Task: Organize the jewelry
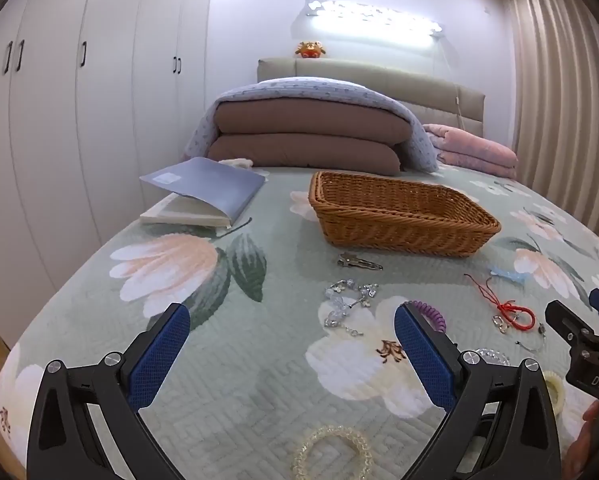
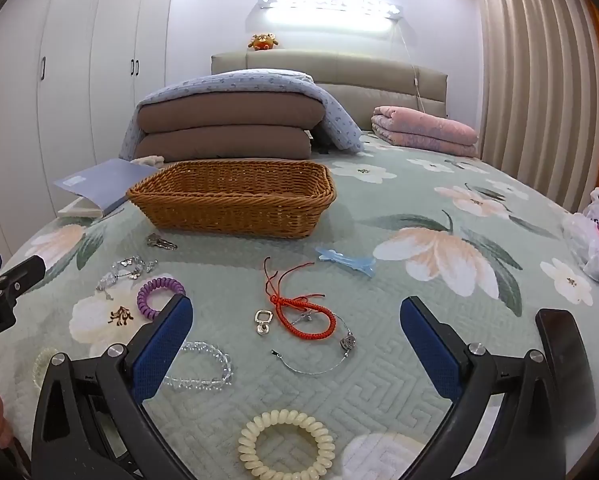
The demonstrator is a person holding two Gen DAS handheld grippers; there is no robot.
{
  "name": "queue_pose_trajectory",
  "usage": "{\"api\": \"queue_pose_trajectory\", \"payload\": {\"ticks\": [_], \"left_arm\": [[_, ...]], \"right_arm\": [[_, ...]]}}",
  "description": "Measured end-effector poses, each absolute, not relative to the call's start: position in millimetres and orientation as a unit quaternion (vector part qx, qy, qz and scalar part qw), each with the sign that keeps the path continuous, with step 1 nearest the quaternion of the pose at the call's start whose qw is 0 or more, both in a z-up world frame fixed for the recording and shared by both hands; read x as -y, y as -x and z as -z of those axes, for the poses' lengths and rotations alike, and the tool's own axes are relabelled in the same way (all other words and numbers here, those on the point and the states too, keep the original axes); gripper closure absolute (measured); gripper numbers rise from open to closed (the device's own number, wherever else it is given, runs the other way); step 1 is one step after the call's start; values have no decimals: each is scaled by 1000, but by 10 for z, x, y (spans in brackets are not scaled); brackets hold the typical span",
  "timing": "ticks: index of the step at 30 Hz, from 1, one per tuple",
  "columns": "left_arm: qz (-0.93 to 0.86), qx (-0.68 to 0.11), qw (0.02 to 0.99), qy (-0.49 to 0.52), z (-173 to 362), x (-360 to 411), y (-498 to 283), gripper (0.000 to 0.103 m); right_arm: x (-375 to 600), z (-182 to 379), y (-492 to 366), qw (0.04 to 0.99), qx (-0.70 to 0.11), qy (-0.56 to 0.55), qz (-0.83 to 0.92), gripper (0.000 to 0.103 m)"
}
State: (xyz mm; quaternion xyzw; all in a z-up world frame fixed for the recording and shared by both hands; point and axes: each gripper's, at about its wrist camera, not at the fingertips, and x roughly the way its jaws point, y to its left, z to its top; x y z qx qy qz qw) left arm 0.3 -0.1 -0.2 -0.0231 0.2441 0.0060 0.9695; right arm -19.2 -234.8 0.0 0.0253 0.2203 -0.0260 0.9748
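Jewelry lies scattered on the floral bedspread in front of an empty wicker basket [image 1: 403,216] [image 2: 235,200]. A crystal charm bracelet [image 1: 347,300] [image 2: 125,270], a metal hair clip [image 1: 359,262] [image 2: 161,242], a purple coil tie [image 1: 431,314] [image 2: 155,292], a red cord bracelet [image 1: 515,312] [image 2: 303,312], a blue hair clip [image 2: 347,260], a clear bead bracelet [image 2: 203,364], a thin silver bangle [image 2: 319,356] and a cream coil tie [image 2: 287,444] show. My left gripper [image 1: 291,356] is open and empty above the bed. My right gripper [image 2: 295,352] is open and empty above the red cord.
A blue book [image 1: 203,192] lies left of the basket. Folded brown quilts [image 1: 311,136] and a pink blanket [image 2: 423,132] lie by the headboard. A plastic bag [image 2: 595,240] sits at the bed's right edge. Wardrobes [image 1: 79,100] stand left, curtains [image 2: 539,80] right.
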Motion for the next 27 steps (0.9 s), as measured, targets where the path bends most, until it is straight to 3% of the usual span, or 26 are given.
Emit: {"api": "queue_pose_trajectory", "payload": {"ticks": [27], "left_arm": [[-2,-251,968,28,43,-2,-15,1]], "right_arm": [[2305,8,179,974,-223,-12,28,0]]}}
